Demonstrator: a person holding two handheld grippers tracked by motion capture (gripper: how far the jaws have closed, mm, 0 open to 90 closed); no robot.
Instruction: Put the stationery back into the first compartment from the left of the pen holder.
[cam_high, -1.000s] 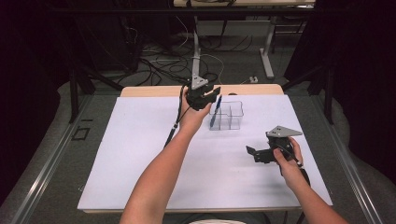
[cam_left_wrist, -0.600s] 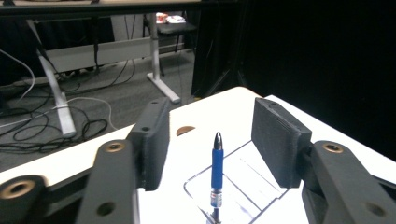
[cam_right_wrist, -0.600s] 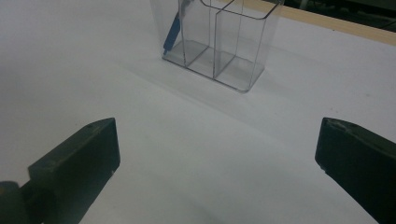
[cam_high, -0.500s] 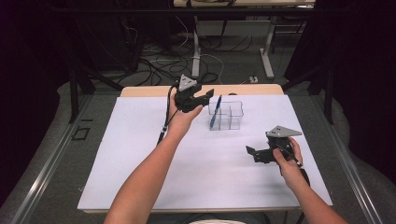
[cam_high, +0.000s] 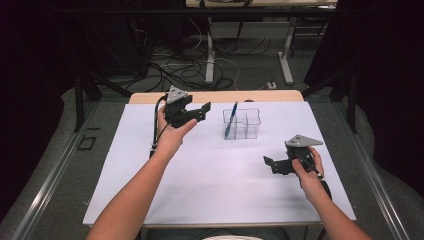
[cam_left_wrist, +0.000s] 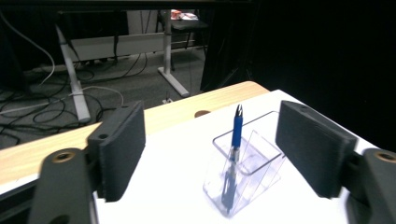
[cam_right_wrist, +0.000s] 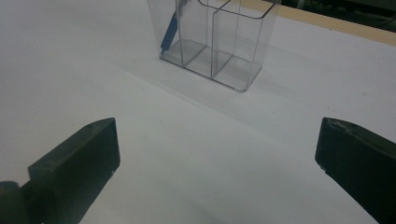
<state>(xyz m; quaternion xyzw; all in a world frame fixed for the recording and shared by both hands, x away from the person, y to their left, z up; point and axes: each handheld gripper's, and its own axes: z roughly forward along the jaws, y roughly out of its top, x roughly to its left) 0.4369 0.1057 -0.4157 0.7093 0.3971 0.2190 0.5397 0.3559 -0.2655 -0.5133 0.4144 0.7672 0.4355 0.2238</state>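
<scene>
A blue pen (cam_high: 231, 120) stands tilted in the left end compartment of a clear plastic holder (cam_high: 248, 125) at the far middle of the white table. My left gripper (cam_high: 202, 111) hovers to the left of the holder, apart from it. Its jaws have just been opening and stand open with nothing between them. In the left gripper view the pen (cam_left_wrist: 236, 133) and holder (cam_left_wrist: 259, 170) lie beyond the left gripper (cam_left_wrist: 212, 140). My right gripper (cam_high: 270, 164) rests open near the table's right side. In the right gripper view the holder (cam_right_wrist: 233, 42) and pen (cam_right_wrist: 169, 35) sit ahead of the right gripper (cam_right_wrist: 217, 154).
A white sheet (cam_high: 210, 175) covers the table, and a wooden strip (cam_high: 215, 96) shows along its far edge. Cables and desk legs (cam_high: 210, 55) lie on the floor beyond. Dark curtains stand on both sides.
The left gripper has let go of the pen at the holder and moved left, away from it, with its jaws opening. The pen stays in the holder. The right gripper has not moved.
</scene>
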